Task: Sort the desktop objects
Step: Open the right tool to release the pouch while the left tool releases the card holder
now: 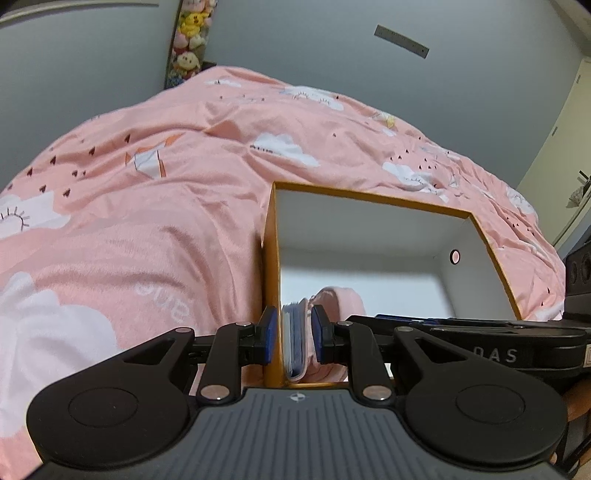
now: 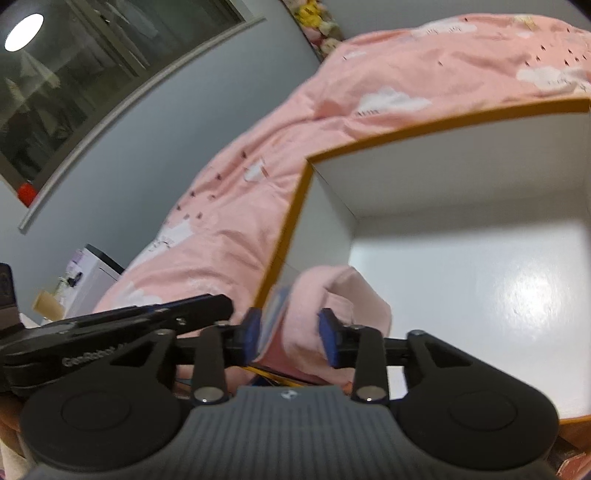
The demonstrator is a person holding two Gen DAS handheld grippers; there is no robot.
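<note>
My left gripper (image 1: 293, 334) pinches the pink pouch (image 1: 295, 343) by its edge, right at the near-left corner of the orange-rimmed white box (image 1: 384, 201) on the pink bedspread (image 1: 147, 192) — my right gripper (image 2: 290, 338) straddles the same pouch, pads slack, not squeezing — pouch hangs just inside the box wall

Your box (image 1: 369, 206) sits on the bedding (image 1: 147, 221), which spreads from nine o'clock round to two o'clock behind it. Inside the box at six o'clock, against its near left corner, lies the pouch (image 1: 295, 343). A ruler (image 1: 401, 36) hangs on the wall at one o'clock.
</note>
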